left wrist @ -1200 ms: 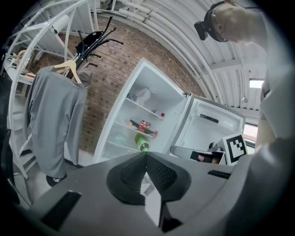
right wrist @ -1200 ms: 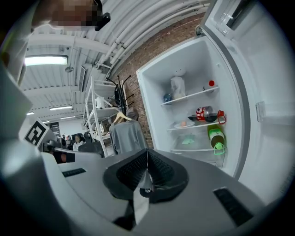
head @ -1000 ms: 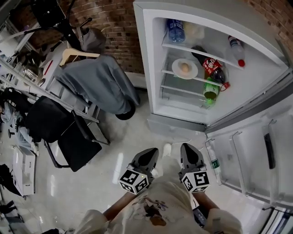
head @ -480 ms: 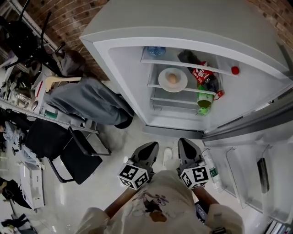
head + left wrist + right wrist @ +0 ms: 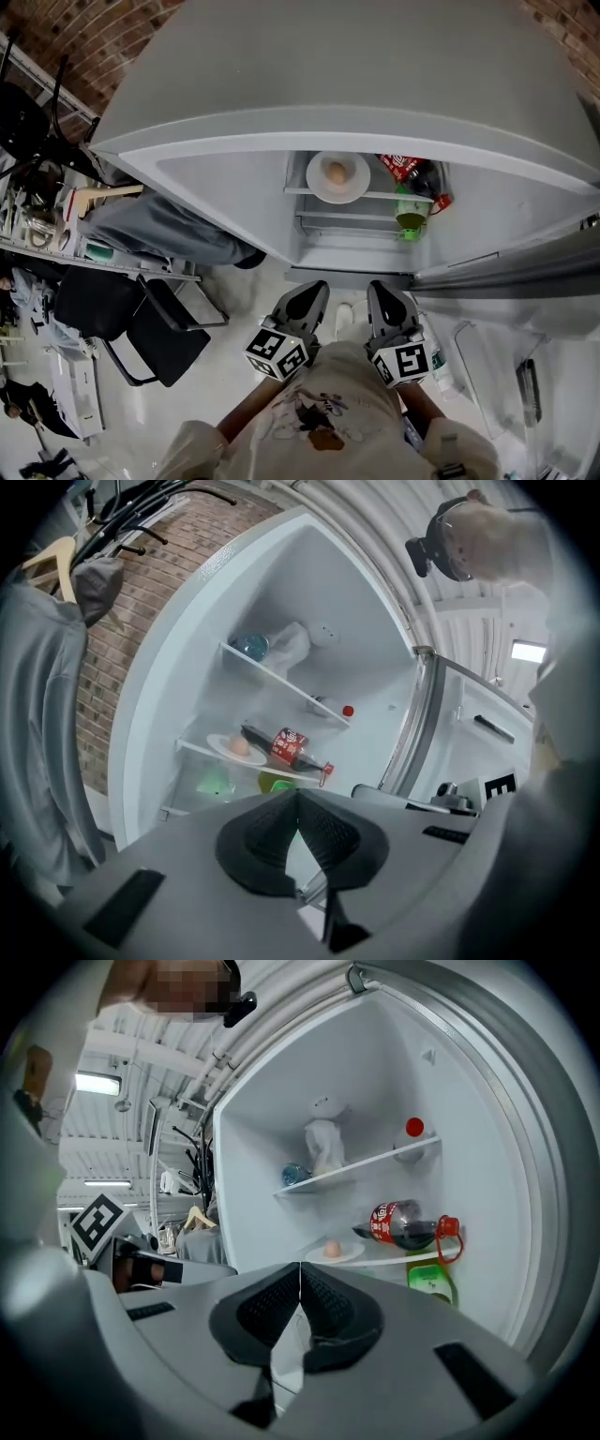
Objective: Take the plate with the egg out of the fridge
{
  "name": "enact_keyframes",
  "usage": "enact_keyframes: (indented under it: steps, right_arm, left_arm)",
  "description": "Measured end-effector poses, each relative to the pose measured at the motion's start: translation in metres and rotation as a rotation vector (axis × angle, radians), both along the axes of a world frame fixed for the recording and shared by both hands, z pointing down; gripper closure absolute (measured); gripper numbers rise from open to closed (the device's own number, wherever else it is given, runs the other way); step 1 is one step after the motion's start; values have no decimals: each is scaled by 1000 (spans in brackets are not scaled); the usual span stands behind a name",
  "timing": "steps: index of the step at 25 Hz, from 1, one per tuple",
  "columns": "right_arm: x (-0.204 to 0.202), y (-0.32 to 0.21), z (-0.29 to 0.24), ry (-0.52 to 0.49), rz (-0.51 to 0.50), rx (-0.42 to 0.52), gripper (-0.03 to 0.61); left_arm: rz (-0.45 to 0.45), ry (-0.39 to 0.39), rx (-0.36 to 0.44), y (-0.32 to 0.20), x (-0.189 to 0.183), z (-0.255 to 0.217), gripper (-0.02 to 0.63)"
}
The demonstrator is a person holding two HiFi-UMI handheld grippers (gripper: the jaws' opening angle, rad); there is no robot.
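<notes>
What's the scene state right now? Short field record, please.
fridge: door open
plate: on middle shelf, holding the egg
cola bottle: lying on the same shelf, beside the plate
green bottle: below the cola bottle
left claw: shut, empty, outside fridge
right claw: shut, empty, outside fridge
progress: plate not yet touched
</notes>
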State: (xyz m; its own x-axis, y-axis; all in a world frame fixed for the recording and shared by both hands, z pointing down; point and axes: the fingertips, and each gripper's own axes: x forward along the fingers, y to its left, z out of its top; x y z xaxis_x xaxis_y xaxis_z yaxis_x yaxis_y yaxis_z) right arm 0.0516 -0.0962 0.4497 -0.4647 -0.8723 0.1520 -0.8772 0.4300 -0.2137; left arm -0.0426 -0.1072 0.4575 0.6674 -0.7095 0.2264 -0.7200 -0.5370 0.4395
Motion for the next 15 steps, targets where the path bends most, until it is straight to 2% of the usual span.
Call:
enact_keyframes:
  steps: [6, 15]
  right_arm:
    - [5, -9, 13, -13, -3, -40, 572]
    - [-3, -26, 18, -52, 0, -77, 572]
  left_arm:
    - [-11, 15, -6, -6, 8, 3, 604]
    - [-29, 74, -49, -17, -4, 3, 601]
